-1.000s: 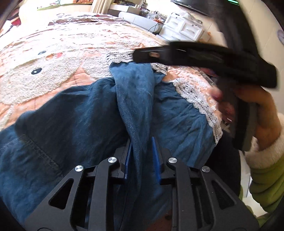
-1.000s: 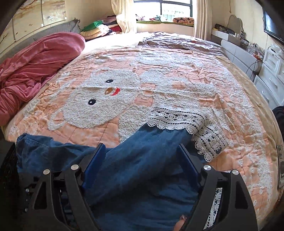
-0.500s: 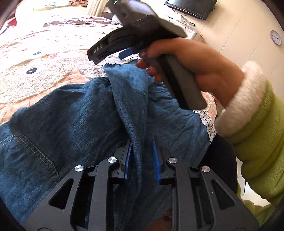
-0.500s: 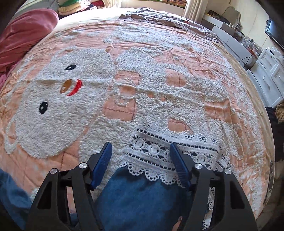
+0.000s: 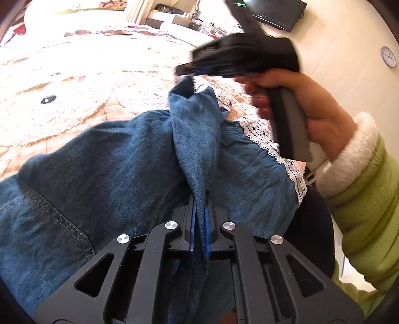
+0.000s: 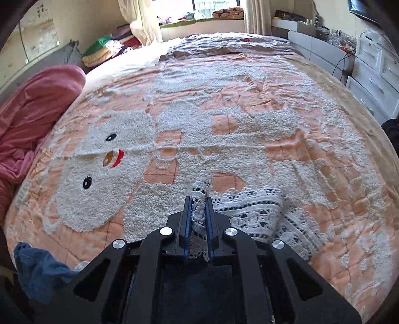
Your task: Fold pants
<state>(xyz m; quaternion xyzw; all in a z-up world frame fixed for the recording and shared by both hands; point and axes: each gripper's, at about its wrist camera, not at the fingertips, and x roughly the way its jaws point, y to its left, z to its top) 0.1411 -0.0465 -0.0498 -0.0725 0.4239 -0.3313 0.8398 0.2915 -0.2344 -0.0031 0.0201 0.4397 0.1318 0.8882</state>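
A home bedroom: a wide bed point(image 6: 249, 104) under a peach bear-patterned bedspread point(image 6: 104, 159), white drawer units point(image 6: 374, 72) alongside, folded clothes point(image 6: 104, 49) piled by the curtained window point(image 6: 214, 5).

Open bedspread ahead, clutter only at the edges

In the right wrist view the bedspread point(image 6: 249, 104) lay bare across the middle and top of the frame, with the pink blanket point(image 6: 32, 112) heaped at the left edge, a stack of folded clothes point(image 6: 104, 52) at upper left and white drawers point(image 6: 374, 72) along the right. In the left wrist view the pants point(image 5: 112, 174) filled the lower left and centre, and the person's hand point(image 5: 311, 109) with its green sleeve point(image 5: 361, 199) blocked the right side
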